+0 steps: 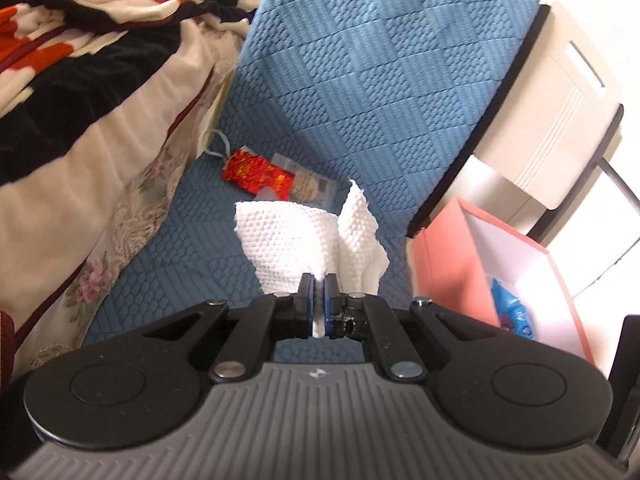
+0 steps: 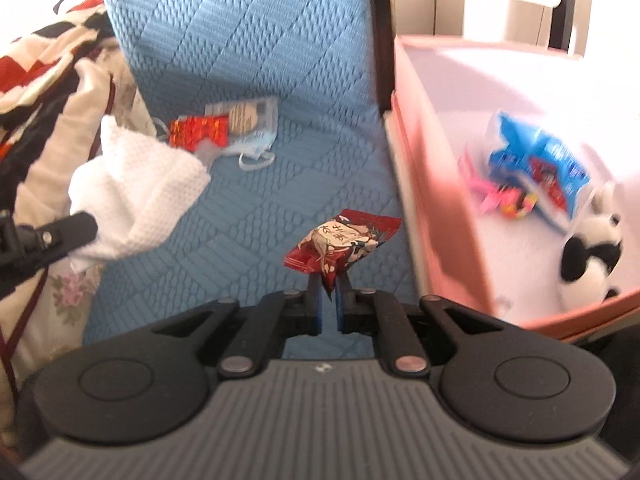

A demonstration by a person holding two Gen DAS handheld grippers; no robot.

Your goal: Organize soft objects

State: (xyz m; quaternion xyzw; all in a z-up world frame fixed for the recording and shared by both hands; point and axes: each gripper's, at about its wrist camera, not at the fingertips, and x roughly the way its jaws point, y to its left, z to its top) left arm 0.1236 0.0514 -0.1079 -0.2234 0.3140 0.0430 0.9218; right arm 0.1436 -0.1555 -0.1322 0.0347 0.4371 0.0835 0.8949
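The left claw (image 1: 319,280) is clamped on a white embossed paper towel (image 1: 296,240); the right claw (image 2: 329,280) pinches a red printed snack packet (image 2: 344,240) above the blue quilted bed cover (image 2: 240,208).

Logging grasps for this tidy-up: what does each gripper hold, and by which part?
Left gripper: white paper towel, pinched at its near edge. Right gripper: red snack packet, pinched at its lower corner.

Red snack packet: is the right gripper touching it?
Touching. Right wrist view shows the right gripper pinching the red snack packet by its lower edge.
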